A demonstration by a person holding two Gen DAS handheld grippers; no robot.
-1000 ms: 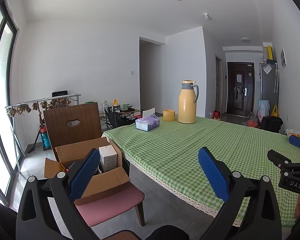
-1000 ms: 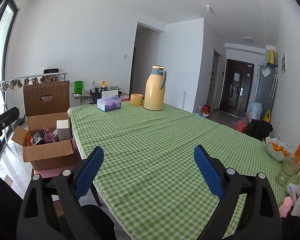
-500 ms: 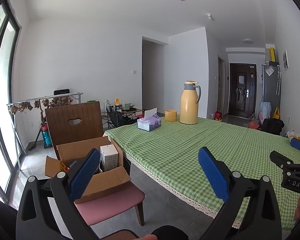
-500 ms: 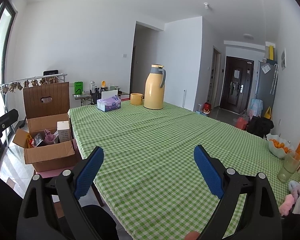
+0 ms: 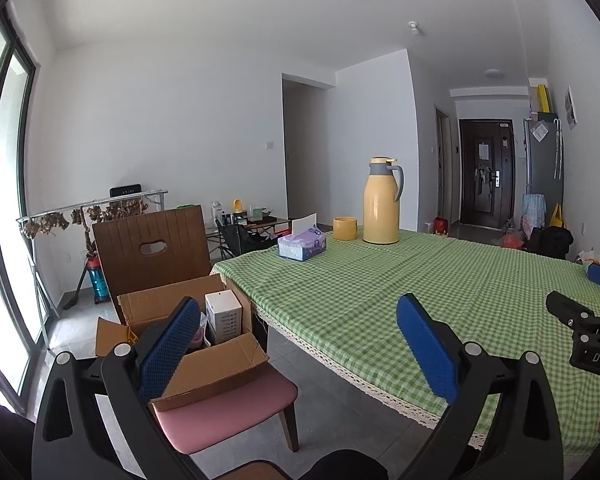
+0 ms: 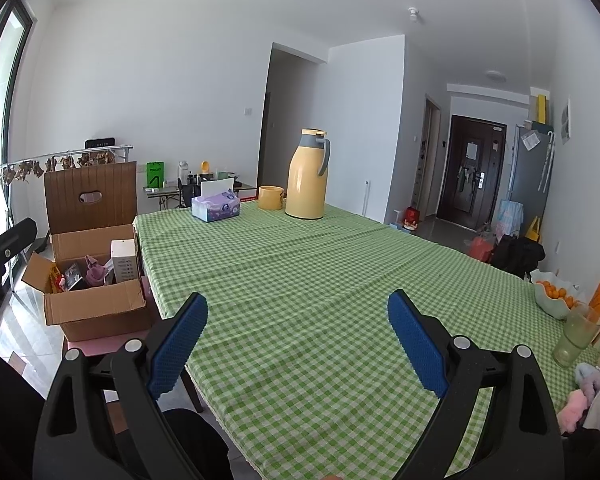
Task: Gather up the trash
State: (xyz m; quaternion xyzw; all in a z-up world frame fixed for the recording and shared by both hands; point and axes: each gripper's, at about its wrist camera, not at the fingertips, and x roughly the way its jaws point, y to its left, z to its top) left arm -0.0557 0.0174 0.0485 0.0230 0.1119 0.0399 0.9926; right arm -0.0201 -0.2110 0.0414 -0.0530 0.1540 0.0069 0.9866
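With both 2 grippers, left gripper [image 5: 296, 344] and right gripper [image 6: 298, 338], spread wide and empty, scan the table [image 6: 300, 272] for trash, possibly hidden nearby.

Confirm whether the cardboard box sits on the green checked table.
No, the cardboard box rests on a pink-seated chair beside the table.

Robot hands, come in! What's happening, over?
Left hand-held gripper open, empty. Right hand-held gripper open, empty, over the green checked table. No trash picked yet. Cardboard box sits on chair, left of table.
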